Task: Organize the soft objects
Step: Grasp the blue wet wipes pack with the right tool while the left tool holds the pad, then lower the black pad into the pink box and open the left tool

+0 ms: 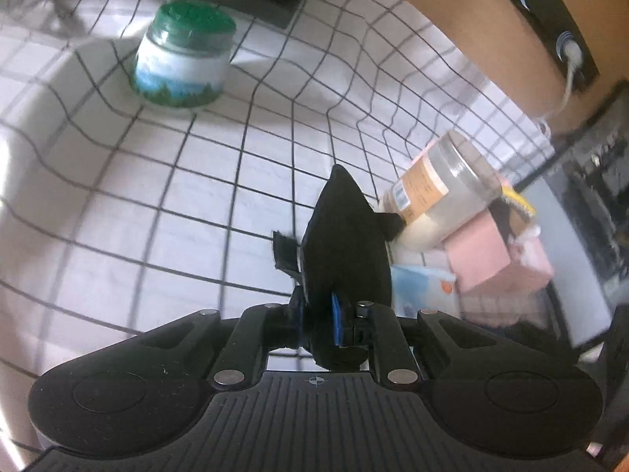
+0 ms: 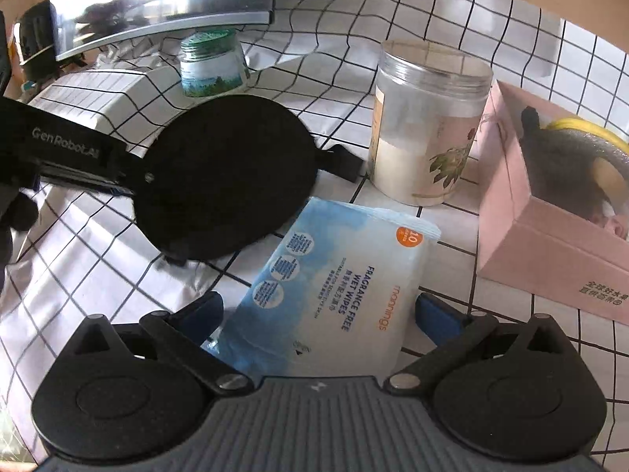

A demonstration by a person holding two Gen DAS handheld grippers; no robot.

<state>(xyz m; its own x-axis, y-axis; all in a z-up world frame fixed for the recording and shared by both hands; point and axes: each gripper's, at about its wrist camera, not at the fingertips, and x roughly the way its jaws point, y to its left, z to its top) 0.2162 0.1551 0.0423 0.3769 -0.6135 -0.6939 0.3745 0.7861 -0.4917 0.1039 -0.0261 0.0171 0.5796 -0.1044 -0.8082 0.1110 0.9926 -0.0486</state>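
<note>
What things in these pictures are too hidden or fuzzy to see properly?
- Pink box, right wrist view: its contents are a dark and yellow jumble, cut off by the picture edge.
- Wipes pack, right wrist view: its near end is hidden under the right tongs.
- Black pad, left wrist view: held edge-on in the left tongs, so its face is unseen.
- Green-lidded jar, left wrist view: label blurred.

The wet wipes pack [image 2: 334, 299] reads "mannings", "FRAGRANCE FREE WET WIPES" and "10" in an orange circle, the left hand-held gripper [image 2: 129, 181] bears "GenRobot.AI", and the pink box [image 2: 550, 251] carries Chinese characters.
</note>
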